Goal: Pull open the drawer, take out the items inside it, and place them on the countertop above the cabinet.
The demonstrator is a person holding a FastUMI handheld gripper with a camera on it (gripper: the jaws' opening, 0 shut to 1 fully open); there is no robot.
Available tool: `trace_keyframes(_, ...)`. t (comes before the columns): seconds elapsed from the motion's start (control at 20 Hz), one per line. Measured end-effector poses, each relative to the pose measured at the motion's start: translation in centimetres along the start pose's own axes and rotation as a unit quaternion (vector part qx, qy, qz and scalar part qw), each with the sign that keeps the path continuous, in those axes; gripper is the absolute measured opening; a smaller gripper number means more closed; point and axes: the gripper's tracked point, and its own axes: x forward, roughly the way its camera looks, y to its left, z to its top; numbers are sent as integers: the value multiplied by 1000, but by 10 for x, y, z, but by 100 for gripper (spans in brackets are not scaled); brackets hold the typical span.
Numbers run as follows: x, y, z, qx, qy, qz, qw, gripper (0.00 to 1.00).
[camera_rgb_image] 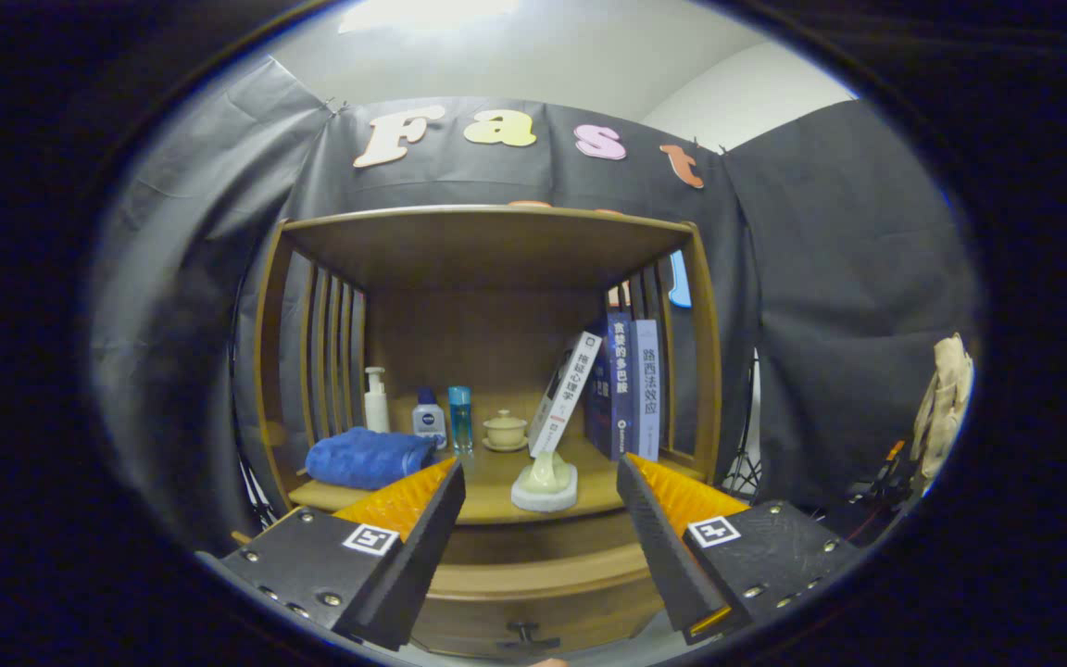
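tongs [541, 519] gape empty before shut drawer [533, 607], figurine [546, 482] beyond.

Light falls from a bright, blown-out ceiling panel [427, 13] overhead. The shelf [487, 243] shades its interior, leaving the back dim. Fisheye bending curves straight edges strongly outward. The tool [541, 477], spread apart, looks slightly soft.

Wooden countertop [487, 482] under a shelf, blue towel [367, 458], 3 bottles [430, 417], lidded cup [505, 430], pale figurine [545, 482], books [626, 384]
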Motion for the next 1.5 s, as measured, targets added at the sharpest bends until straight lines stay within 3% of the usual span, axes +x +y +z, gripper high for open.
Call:
trace_keyframes(0.4, -32, -11, -73, 16, 63, -6, 998, 98)
trace_keyframes(0.8, -32, -2, -125, 23, 117, 9, 993, 98)
trace_keyframes(1.5, -15, 10, -149, 41, 133, 39, 989, 98)
